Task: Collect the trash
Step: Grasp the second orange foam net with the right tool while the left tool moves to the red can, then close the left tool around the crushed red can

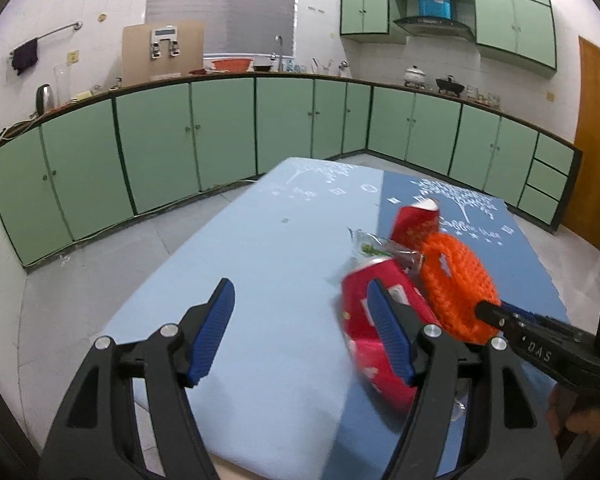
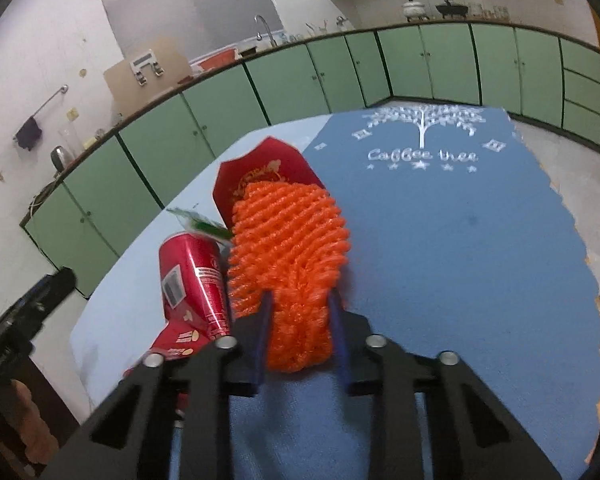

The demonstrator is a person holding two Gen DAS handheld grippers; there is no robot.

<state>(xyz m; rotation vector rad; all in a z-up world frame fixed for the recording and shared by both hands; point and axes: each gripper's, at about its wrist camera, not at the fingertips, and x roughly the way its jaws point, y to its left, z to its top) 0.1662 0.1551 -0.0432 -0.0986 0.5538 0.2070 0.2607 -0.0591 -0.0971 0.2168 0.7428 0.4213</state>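
**Right wrist: jaws clamp the orange net**

Right wrist view shows the right gripper [image 2: 300, 320] pinching the orange mesh bag [image 2: 288, 248]. Left of its jaws lies a red can [image 2: 196, 280]; beyond, a red carton [image 2: 268, 168]. The left gripper [image 1: 300, 336] gapes wide, empty, and should square up on the can before closing.

Both grippers have black frames with round silver screws. The left gripper [image 1: 302, 332] has bumpy blue pads [image 1: 214, 332]. The right gripper [image 2: 300, 340] has thin blue fingers [image 2: 262, 340].
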